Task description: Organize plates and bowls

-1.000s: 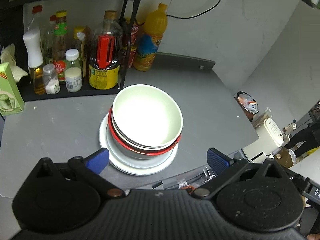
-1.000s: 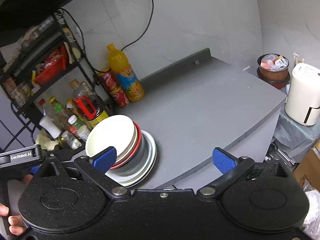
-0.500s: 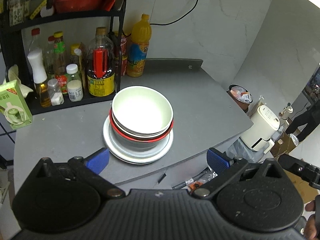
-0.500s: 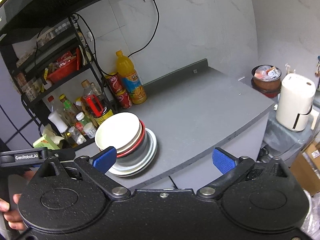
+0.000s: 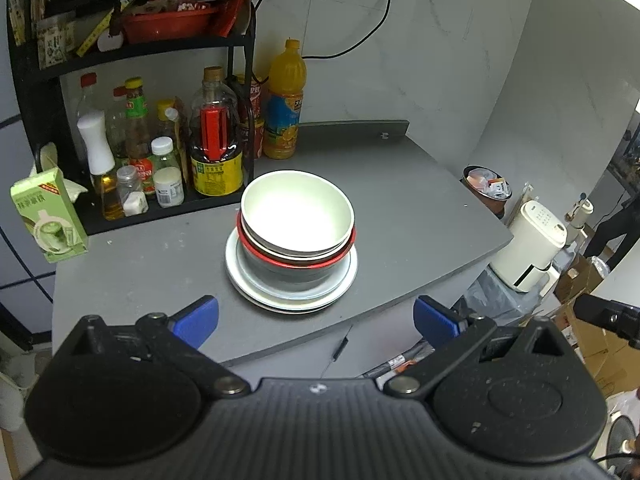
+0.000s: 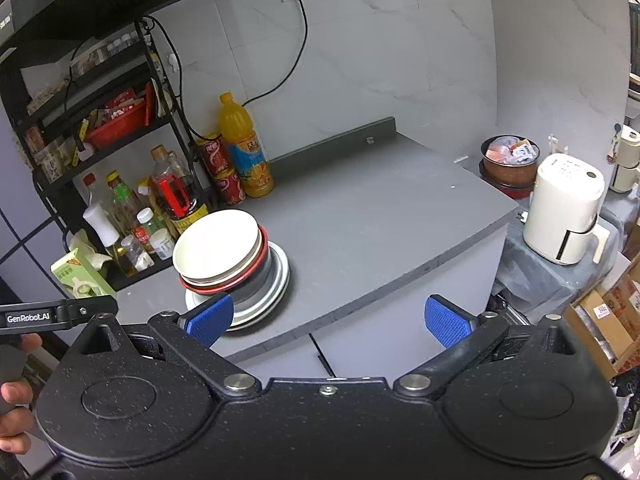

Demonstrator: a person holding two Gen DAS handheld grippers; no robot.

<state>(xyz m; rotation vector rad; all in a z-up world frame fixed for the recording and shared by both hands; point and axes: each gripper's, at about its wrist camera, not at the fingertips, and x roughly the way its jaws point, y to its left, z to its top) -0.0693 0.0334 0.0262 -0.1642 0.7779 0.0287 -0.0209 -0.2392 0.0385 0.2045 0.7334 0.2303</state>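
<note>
From my left wrist view, the stack of dishes sits in the middle of the frame on the grey counter [image 5: 400, 200]: a white bowl [image 5: 298, 210] on top, mouth facing straight up, nested in a red-rimmed bowl [image 5: 296, 261], which rests in a grey bowl [image 5: 288, 276], all standing on white plates [image 5: 292, 300] lying flat. The stack has no long axis that I can see; it is round and rises upright. My left gripper [image 5: 316, 318] hangs at the lower edge of the frame, its blue pads spread wide with nothing between them, short of the stack and apart from it.

In the right wrist view the same stack appears left of centre, and the top bowl's rim looks tipped slightly toward the upper left. My right gripper [image 6: 328, 318] is spread as well, holding nothing; its left pad [image 6: 210, 316] overlaps the plates in the picture, though I cannot tell if it touches.

A black rack [image 5: 132, 52] of bottles stands in the upper left, an orange juice bottle [image 5: 285, 100] beside it.
</note>
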